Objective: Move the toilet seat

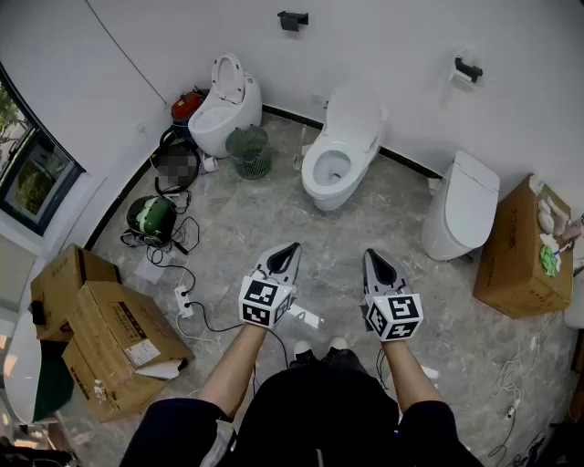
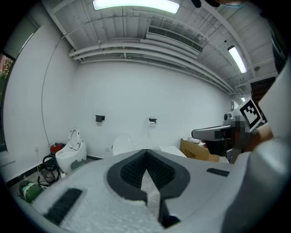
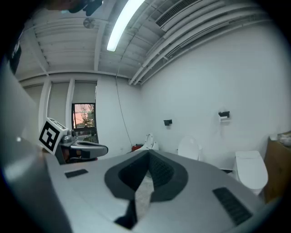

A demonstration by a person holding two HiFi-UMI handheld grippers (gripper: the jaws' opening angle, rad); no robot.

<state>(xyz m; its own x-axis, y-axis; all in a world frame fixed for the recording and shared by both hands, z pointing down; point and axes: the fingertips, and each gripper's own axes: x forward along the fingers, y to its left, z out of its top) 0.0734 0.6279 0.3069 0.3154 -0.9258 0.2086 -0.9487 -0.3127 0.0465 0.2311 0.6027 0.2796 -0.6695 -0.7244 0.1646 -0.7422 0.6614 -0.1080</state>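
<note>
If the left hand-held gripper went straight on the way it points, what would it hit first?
Most likely the open middle toilet. The left hand-held gripper aims at it, with only bare floor between them. Depth and tilt are hard to judge, so it might pass above the bowl.

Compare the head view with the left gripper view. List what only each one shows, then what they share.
Head view only: the cardboard boxes at left, the power strip on the floor, and the middle toilet's open bowl. Left gripper view only: the ceiling, with its strip lights and vent. Both: the far-left toilet with its seat raised, the black wall holder, the brown box at right, and the right gripper.
</note>
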